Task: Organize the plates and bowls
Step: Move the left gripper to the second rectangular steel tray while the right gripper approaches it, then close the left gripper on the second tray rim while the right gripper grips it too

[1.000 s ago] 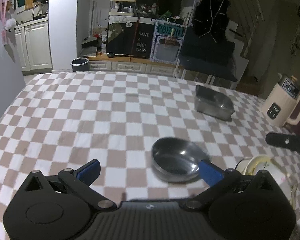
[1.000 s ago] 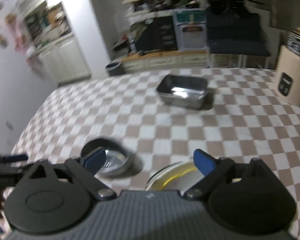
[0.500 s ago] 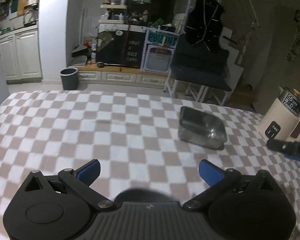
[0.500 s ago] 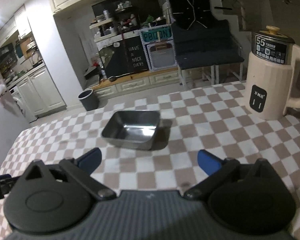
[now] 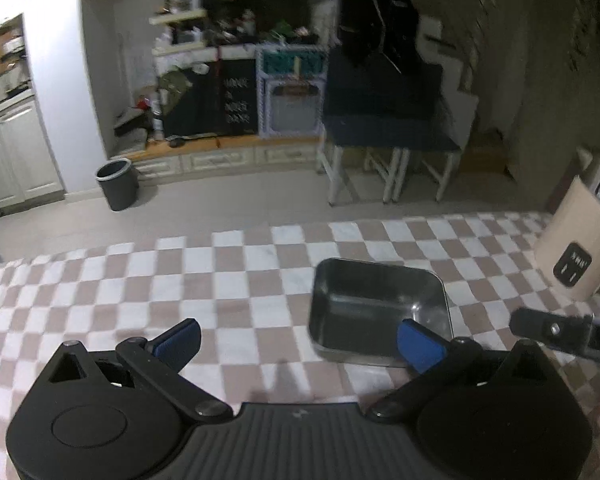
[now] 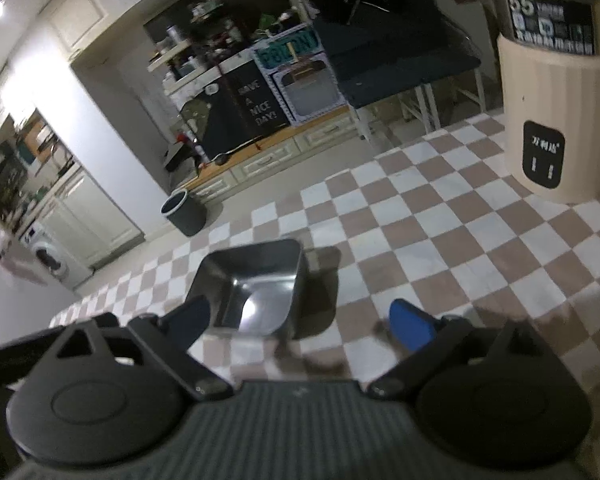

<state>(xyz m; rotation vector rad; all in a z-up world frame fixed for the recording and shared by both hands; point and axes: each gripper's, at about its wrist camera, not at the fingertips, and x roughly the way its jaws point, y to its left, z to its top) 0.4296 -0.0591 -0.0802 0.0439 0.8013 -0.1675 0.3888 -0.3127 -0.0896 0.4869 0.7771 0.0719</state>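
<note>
Just ahead of the right gripper (image 6: 300, 322), jaws apart and just narrowing, lies the steel tray (image 6: 252, 292), ungripped.

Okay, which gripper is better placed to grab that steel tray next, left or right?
Probably the right gripper: the steel tray sits close ahead, its near end between the open fingers, whose jaws have just been closing. The left gripper is open too, but the tray lies off toward its right finger.

Table: a brown-and-white checked tablecloth (image 5: 260, 280) covers it.
Centre: rectangular steel tray (image 5: 376, 312) sits open side up.
Far right: cream electric kettle (image 6: 552, 120) stands upright, well apart.
</note>
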